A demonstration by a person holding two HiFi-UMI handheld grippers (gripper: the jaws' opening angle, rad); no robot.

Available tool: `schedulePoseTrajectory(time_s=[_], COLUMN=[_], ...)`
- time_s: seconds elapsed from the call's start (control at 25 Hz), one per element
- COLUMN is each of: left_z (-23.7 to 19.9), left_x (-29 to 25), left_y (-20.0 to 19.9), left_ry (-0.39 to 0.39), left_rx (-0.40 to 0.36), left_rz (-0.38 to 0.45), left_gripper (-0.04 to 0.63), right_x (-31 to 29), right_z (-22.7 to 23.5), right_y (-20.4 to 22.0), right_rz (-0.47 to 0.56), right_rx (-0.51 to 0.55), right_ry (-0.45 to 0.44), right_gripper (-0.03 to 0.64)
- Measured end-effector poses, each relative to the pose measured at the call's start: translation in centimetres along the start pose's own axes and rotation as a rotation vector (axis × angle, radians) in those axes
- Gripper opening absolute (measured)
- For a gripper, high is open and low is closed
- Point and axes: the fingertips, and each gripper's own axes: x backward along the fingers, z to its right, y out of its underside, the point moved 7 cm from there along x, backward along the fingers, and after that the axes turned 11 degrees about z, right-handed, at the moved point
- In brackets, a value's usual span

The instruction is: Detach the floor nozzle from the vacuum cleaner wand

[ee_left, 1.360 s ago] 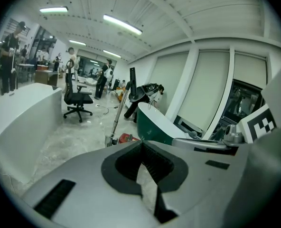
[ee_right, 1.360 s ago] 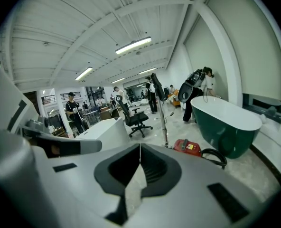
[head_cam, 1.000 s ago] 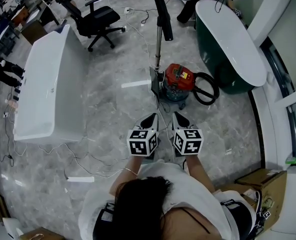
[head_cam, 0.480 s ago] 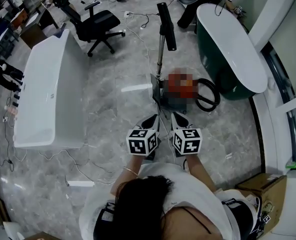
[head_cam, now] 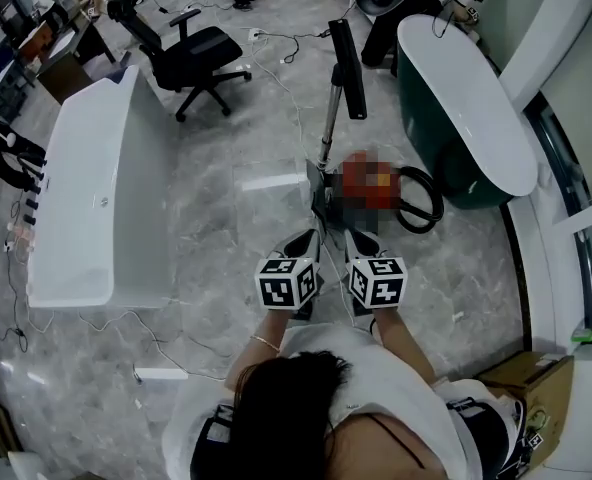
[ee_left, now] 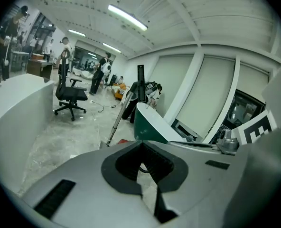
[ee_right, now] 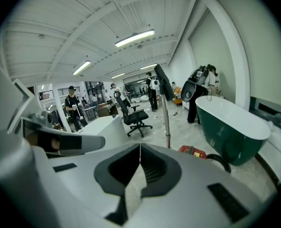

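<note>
A red canister vacuum (head_cam: 366, 186) stands on the marble floor just ahead of both grippers, its black hose (head_cam: 419, 200) looped to the right. Its metal wand (head_cam: 330, 118) rises upright from the canister, with the black floor nozzle (head_cam: 349, 56) at its top end. My left gripper (head_cam: 298, 240) and right gripper (head_cam: 361, 240) are side by side, shut and empty, short of the canister. The left gripper (ee_left: 141, 144) looks at the wand (ee_left: 117, 121) and nozzle (ee_left: 141, 83). Past the right gripper (ee_right: 140, 144) stand the wand (ee_right: 167, 122), nozzle (ee_right: 164, 88) and canister (ee_right: 192, 151).
A white bathtub (head_cam: 96, 188) stands on the left and a dark green one (head_cam: 466, 88) on the right. A black office chair (head_cam: 191, 53) is at the back left. Cables (head_cam: 156, 338) trail over the floor; a cardboard box (head_cam: 531, 368) sits at the lower right. People stand far behind.
The person has stepped forward: the canister and wand now lie nearer to both grippers in the head view. Both grippers stay shut, side by side.
</note>
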Motion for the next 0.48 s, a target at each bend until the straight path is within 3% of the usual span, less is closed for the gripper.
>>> schedulePoseTrajectory(time_s=[0.48], left_z=[-3.9], left_x=[-3.1], left_y=[-3.4], left_ry=[0.034], left_rx=[-0.050], left_rz=[-0.013], left_gripper=[0.003], right_x=[-5.6], right_z=[-1.1], right_y=[-1.9], right_rz=[0.032], right_rx=[-0.026], right_ry=[0.022], right_gripper=[0.015])
